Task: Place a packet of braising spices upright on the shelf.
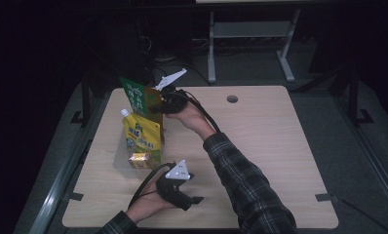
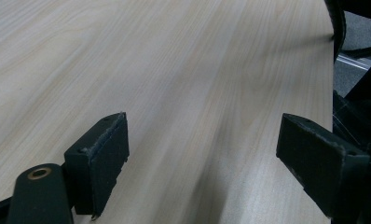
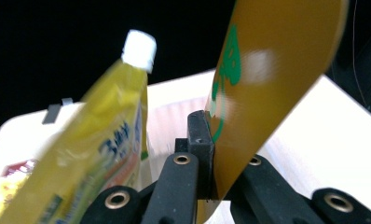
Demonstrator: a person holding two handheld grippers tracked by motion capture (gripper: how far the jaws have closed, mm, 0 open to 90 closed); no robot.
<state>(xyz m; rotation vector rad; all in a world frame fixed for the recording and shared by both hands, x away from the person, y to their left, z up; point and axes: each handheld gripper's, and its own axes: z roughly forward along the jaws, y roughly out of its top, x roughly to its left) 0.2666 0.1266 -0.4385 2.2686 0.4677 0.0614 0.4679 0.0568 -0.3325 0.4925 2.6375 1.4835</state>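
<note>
Nearest, one left gripper (image 1: 198, 200) rested low over the near part of the table (image 1: 270, 146), held in the person's left hand (image 1: 145, 207), its jaws standing wide apart with bare wood between them; the left gripper view showed both pads (image 2: 99, 158) clear of any item. One grey three-cornered plate sat on top of it.

Next, three packaged goods stood grouped at the table's left in a shallow clear tray (image 1: 120, 161): one small yellow box (image 1: 139, 160) at the front, one yellow spouted pouch (image 1: 142, 134) with a white cap (image 3: 139, 49) leaning behind it, and one green-and-ochre flat pack (image 1: 142, 100) farthest back.

Farther, one right gripper (image 1: 164, 103) reached across from the right, the plaid-sleeved right forearm (image 1: 241, 180) stretched diagonally over the table and the right hand (image 1: 189, 117) wrapped round the tool. Its jaws were clamped on the lower edge of the flat pack, as the right gripper view showed, the pack (image 3: 267, 84) rising tilted from between the pads. The pouch (image 3: 90, 149) stood just beside that gripper, apart from its jaws.
</note>
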